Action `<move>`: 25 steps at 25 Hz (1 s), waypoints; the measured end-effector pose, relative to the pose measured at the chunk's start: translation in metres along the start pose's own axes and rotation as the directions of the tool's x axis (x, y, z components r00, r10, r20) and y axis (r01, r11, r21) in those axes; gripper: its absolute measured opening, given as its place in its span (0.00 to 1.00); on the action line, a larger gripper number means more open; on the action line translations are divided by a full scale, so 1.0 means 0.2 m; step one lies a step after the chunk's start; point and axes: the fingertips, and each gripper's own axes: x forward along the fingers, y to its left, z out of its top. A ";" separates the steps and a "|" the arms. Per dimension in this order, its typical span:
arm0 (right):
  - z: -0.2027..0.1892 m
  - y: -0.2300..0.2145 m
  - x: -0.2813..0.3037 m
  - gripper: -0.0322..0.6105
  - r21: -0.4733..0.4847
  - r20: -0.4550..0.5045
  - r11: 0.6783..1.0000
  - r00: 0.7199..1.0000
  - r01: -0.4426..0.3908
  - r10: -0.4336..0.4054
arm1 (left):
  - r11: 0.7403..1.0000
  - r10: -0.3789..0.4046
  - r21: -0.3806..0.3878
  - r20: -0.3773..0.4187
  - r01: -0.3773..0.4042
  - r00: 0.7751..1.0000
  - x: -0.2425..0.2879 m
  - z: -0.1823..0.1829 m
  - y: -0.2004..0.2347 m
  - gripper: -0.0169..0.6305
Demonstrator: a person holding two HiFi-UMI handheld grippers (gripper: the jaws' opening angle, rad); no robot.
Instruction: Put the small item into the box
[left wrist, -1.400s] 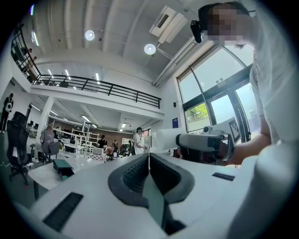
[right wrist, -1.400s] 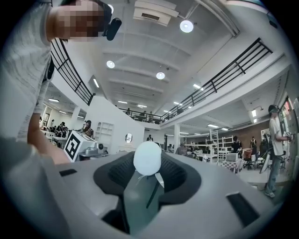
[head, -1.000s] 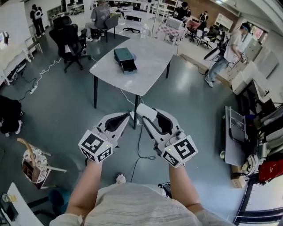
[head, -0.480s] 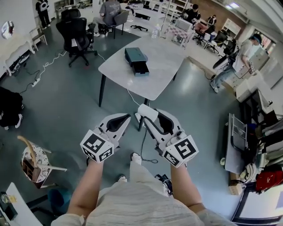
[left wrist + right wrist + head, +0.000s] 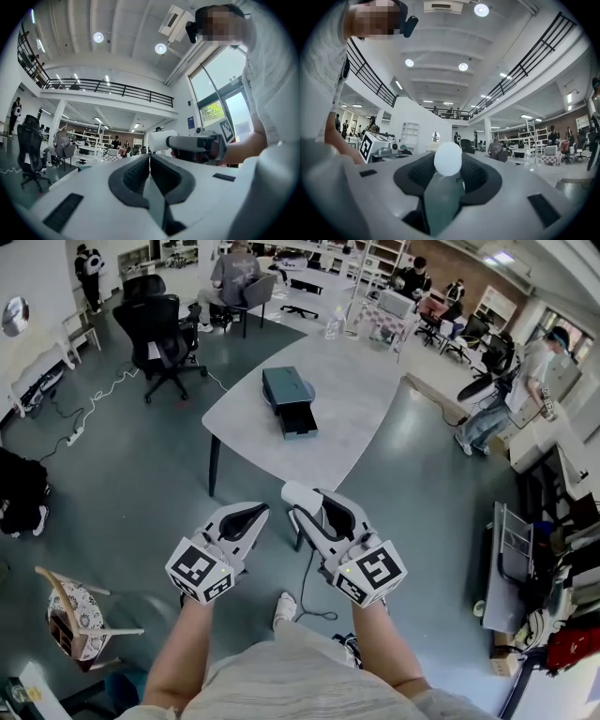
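Between right tool [image 5: 306, 503] jaws, the small item [image 5: 448, 159] seemingly points forward.

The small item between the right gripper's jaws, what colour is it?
White. The small item shows best in the right gripper view.

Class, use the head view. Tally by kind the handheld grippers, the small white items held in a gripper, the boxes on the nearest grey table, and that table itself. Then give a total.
Grippers: 2 (left gripper, right gripper)
Small white item: 1, in the right gripper
Dark box: 1
Grey table: 1
Total: 5
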 end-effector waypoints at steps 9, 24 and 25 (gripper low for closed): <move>-0.04 -0.51 0.16 0.32 0.019 0.004 1.000 1.000 -0.010 0.010 | 0.999 -0.029 0.018 -0.027 0.029 0.999 0.53 -0.03 0.22 0.06; -0.18 -0.95 0.47 0.32 0.043 -0.042 0.999 0.999 0.027 -0.025 | 0.999 -0.047 0.010 -0.062 0.047 0.997 0.91 -0.14 0.63 0.06; -0.19 -0.98 0.50 0.32 0.041 -0.045 0.999 0.998 0.035 -0.033 | 0.998 -0.055 0.010 -0.060 0.055 0.997 0.94 -0.14 0.67 0.06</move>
